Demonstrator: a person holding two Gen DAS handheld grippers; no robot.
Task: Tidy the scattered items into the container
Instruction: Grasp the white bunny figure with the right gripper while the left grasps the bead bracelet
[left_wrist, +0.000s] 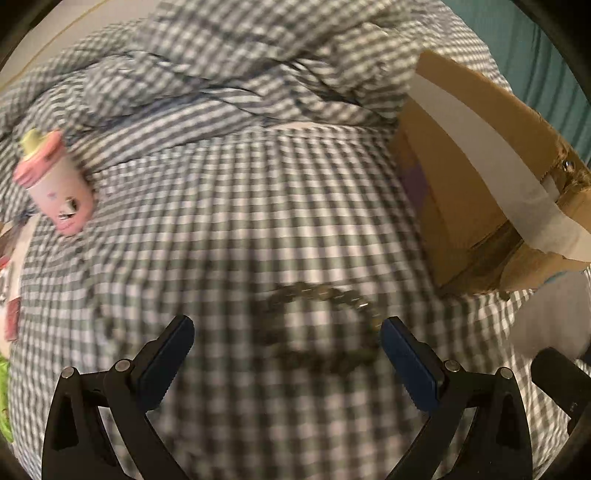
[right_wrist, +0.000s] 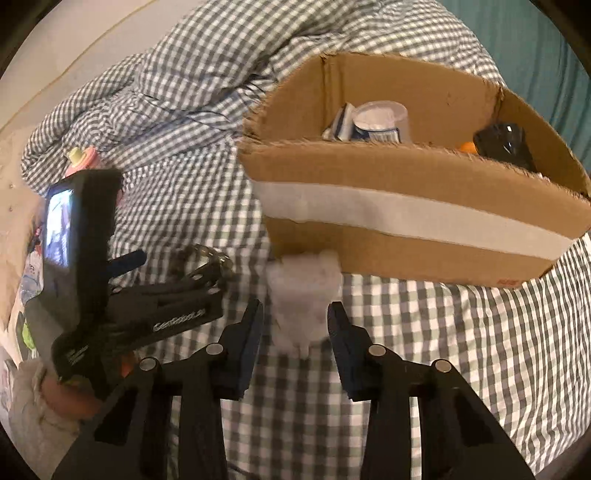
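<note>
A dark beaded bracelet (left_wrist: 317, 325) lies on the checked bedspread, just ahead of and between the open fingers of my left gripper (left_wrist: 286, 336); it also shows in the right wrist view (right_wrist: 207, 262). A white fluffy toy (right_wrist: 304, 299) lies against the near wall of the cardboard box (right_wrist: 406, 221). My right gripper (right_wrist: 295, 325) is open around the toy's near end, not closed on it. The box (left_wrist: 480, 177) stands at the right in the left wrist view. A pink cup-shaped toy (left_wrist: 55, 184) lies far left.
The box holds a white tub (right_wrist: 380, 122), a black object (right_wrist: 506, 144) and something orange (right_wrist: 467, 147). The left gripper's body and camera (right_wrist: 81, 236) sit left of my right gripper. A rumpled checked duvet (right_wrist: 166, 92) rises behind. Papers and packets (left_wrist: 11, 288) lie at the far left.
</note>
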